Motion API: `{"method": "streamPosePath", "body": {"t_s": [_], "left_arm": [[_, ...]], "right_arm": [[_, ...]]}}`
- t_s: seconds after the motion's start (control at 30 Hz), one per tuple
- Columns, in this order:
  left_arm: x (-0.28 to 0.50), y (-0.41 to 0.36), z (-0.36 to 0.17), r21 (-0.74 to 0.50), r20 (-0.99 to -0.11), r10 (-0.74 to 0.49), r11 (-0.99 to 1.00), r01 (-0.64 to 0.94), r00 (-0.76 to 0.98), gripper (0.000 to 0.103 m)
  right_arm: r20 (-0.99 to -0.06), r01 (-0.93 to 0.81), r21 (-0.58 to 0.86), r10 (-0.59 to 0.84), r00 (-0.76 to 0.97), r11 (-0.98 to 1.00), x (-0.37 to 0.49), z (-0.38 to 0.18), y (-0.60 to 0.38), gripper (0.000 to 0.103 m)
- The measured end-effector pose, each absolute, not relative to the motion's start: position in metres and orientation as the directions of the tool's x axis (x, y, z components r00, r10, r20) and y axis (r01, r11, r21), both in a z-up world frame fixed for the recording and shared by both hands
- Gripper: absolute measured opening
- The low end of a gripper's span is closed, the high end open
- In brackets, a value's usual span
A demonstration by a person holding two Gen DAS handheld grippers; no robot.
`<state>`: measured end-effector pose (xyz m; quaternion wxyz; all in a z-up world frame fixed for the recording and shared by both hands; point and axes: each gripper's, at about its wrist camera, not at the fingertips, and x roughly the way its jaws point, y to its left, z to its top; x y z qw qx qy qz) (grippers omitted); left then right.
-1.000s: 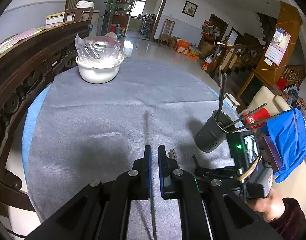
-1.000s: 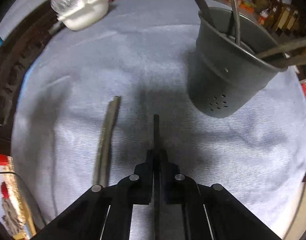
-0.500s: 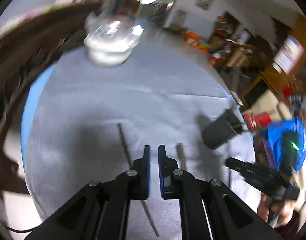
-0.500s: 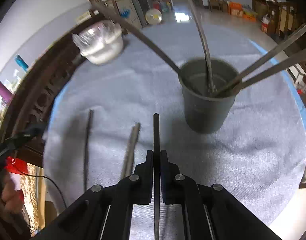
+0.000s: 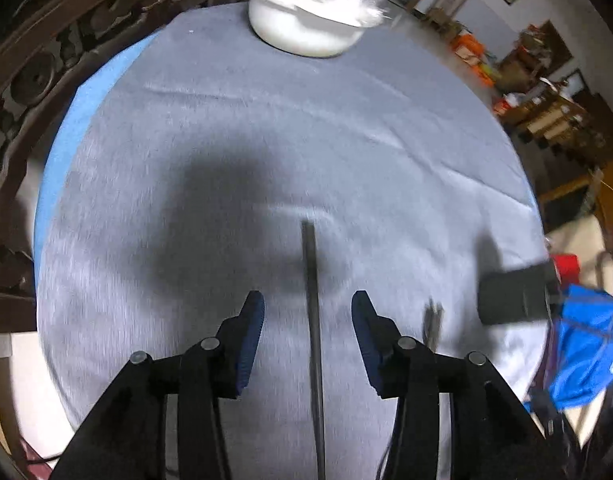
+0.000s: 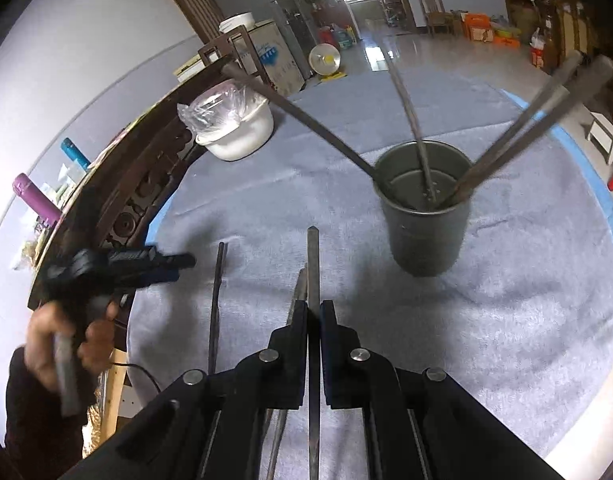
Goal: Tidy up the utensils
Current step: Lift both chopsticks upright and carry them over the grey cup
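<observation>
- Leftmost, in the right wrist view, a hand [image 6: 66, 340] in a dark sleeve grips the handle of the left gripper [image 6: 178, 261], which reaches out over the table's edge, near the top end of a thin dark utensil [image 6: 217, 300].
- From its own camera, the left gripper [image 5: 308, 310] tilts steeply down at the grey cloth [image 5: 266, 120]; its jaws have just been opening and now stand spread, blue pads well apart.
- Between those spread fingers lies a slim dark utensil [image 5: 312, 300], lengthwise along the gap and touching neither pad (it rests flat on the cloth, its tip ahead of the fingertips).
- Just outside the right finger lies a second utensil [image 5: 432, 322], blurred; further right, the dark utensil holder [image 5: 514, 296] is at the cloth's edge.
- Far ahead of the fingers sits a white bowl [image 5: 306, 28] covered in clear plastic.
- Next, the right gripper [image 6: 314, 308] points down and forward, jaws pressed together on a flat metal utensil [image 6: 313, 264] that sticks out past the fingertips.
- Beside its left finger, another utensil [image 6: 300, 288] lies on the cloth.
- Ahead and right of the fingertips stands the grey holder [image 6: 426, 224], upright, with four utensils [image 6: 506, 140] leaning out of it.
</observation>
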<state>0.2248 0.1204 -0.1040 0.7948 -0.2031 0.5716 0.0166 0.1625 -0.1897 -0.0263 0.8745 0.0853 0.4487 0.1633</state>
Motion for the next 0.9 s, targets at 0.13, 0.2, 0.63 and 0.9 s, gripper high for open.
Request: {"method": "streamPosePath", "body": {"t_s": [0.13,0.2,0.63,0.9], "left_arm": [[0.253,0.112,-0.117,-0.257,-0.94,-0.181,0.934,-0.25,0.29,0.046],[0.262,0.107,-0.128,-0.244,-0.951,-0.182,0.937,-0.248,0.248,0.046],[0.262,0.086,-0.139,-0.171,-0.958,-0.122,0.969,-0.175,0.261,0.007],[0.204,0.076,-0.051,-0.251,-0.855,-0.202,0.967,-0.04,0.478,0.006]], "right_arm": [[-0.751,-0.198,0.314,0.371,0.547,0.928,0.159,-0.026,-0.202,0.007],[-0.748,-0.193,0.324,0.376,0.548,0.926,0.159,-0.026,-0.206,0.007],[-0.701,-0.211,0.334,0.392,0.595,0.919,0.155,-0.014,-0.215,0.006],[-0.532,-0.243,0.318,0.384,0.754,0.917,0.147,0.04,-0.225,0.007]]}}
